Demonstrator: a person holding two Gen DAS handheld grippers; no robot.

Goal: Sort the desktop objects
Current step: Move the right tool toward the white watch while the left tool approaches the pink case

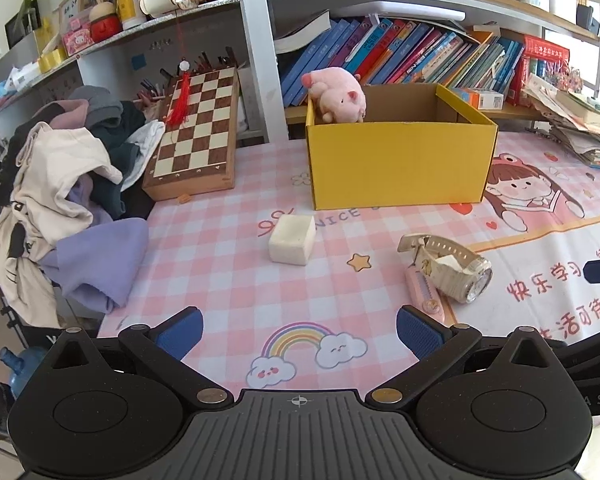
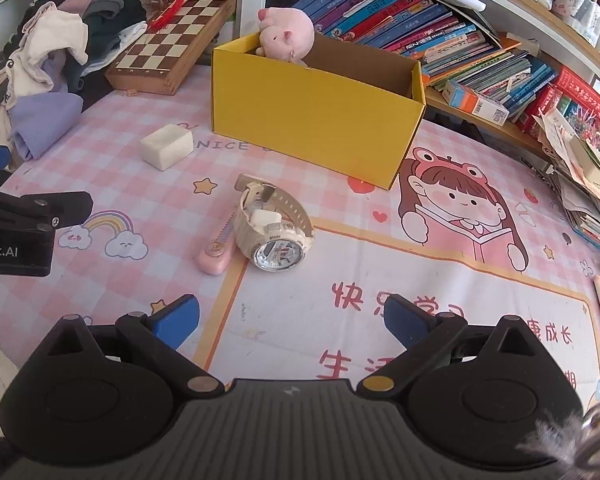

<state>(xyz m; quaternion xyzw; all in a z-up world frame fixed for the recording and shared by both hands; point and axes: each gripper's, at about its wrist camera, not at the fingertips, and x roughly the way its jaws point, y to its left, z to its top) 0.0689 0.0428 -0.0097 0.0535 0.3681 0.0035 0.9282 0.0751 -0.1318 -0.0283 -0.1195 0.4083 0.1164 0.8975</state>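
Wristwatch lies just ahead of the right hand-held gripper, jaws wide and empty, band running away toward the yellow box.

I can see only the upper part of the pink plush pig; the yellow box hides the rest. The box floor is out of my sight behind its front wall. Just in front of that box, printed letters on the desk mat are partly covered. Book spines behind the box are too small to read.
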